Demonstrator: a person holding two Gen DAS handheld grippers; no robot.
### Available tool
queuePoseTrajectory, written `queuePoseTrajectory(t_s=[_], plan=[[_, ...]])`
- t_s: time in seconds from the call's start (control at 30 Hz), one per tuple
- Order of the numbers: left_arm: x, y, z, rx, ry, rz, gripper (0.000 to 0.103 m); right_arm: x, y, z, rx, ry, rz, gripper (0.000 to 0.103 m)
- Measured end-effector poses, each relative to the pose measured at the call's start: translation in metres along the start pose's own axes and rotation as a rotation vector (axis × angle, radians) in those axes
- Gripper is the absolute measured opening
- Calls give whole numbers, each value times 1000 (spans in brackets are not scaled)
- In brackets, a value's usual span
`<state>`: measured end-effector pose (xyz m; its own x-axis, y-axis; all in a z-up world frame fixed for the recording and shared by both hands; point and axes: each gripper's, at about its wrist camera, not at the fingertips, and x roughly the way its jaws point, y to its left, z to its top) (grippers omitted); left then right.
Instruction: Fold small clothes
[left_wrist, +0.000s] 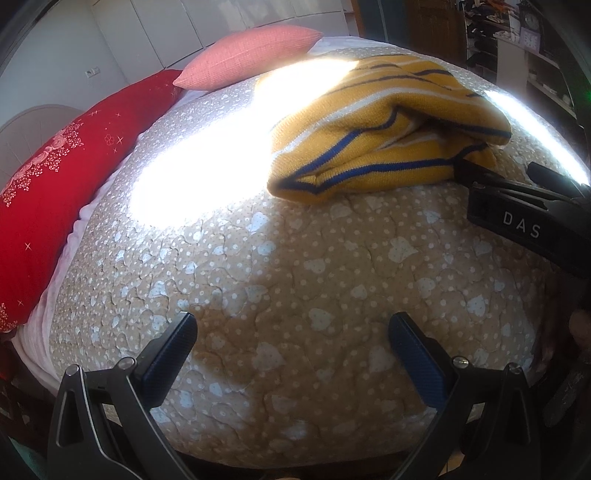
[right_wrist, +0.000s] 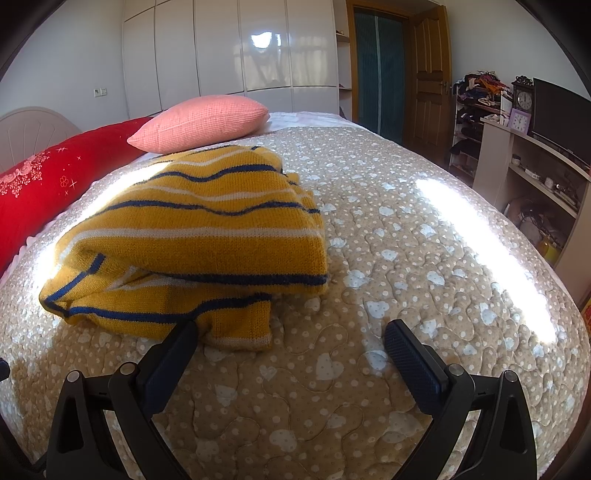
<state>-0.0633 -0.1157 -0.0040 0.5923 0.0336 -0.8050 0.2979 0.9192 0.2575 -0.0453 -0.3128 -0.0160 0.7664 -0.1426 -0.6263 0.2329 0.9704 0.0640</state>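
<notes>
Bedroom, quilted beige bedspread (right_wrist: 369, 258) with strong sun patches — yellow striped knit sweater (right_wrist: 199, 236) lies loosely folded on it, near the pink pillow (right_wrist: 201, 122) and red pillow (right_wrist: 44, 177), not touching either as far as I can tell. Right gripper (right_wrist: 291, 343) has jaws wide apart, nothing held, left fingertip just at the sweater's near hem corner. Left gripper (left_wrist: 291, 332) also spread and empty, hovering over bare quilt, well short of the garment; from its view the right gripper (left_wrist: 524, 206) sits at the sweater's right edge. Judgement: fold looks partly done, layers uneven, bottom flap sticking out toward the camera. To do the step well — pinch that protruding hem through both knit layers, not the quilt, lift low, and bring the left in on the opposite corner so the edge stays straight. Knit is floppy; a one-sided grab will skew it.
</notes>
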Motion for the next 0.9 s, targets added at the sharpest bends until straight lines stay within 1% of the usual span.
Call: queuePoseTrajectory(t_s=[0.4,0.6,0.9], plan=[[4,8,-2,-42,7,-36,103,1,-1,-1,1,-2,0,103],[7,15,-2,-76,25,-65,103,1,-1,-1,0,-1,-1,103],[7,13,-3,-75,19,-61,103,1,-1,-1,0,-1,-1,103]])
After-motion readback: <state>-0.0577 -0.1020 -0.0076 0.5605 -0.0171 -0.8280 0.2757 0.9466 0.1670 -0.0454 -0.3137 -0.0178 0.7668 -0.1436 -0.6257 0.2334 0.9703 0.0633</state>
